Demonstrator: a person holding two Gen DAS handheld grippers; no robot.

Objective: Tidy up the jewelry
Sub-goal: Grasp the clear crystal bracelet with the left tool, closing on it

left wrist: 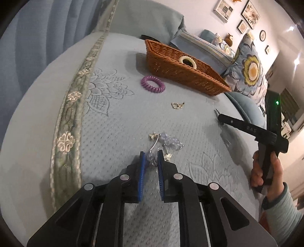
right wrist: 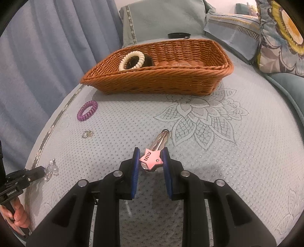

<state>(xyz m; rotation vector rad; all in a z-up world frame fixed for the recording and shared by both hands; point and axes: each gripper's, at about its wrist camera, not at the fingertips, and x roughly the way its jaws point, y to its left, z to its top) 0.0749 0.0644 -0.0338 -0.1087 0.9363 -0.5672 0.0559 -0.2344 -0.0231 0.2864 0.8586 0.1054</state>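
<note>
Item: pink star hair clip [right wrist: 151,158], pinched in right gripper [right wrist: 151,159]; L gripper [left wrist: 151,160] narrow around clear beaded piece [left wrist: 167,142]; lift slow, drop in basket [right wrist: 152,83].

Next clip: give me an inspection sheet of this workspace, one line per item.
Surface: quilted pale blue bedspread with stitched flowers.
Job's things: wicker basket holds a cream coil hair tie on something dark; purple coil hair tie and small gold earring lie on the spread.
Clutter: black ring-shaped thing behind the basket.
Grippers: left gripper has its jaws on a clear beaded piece; right gripper is shut on a pink star hair clip.
Cables: nothing seen.
Surroundings: blue curtain, floral pillows, framed pictures on the wall.
</note>
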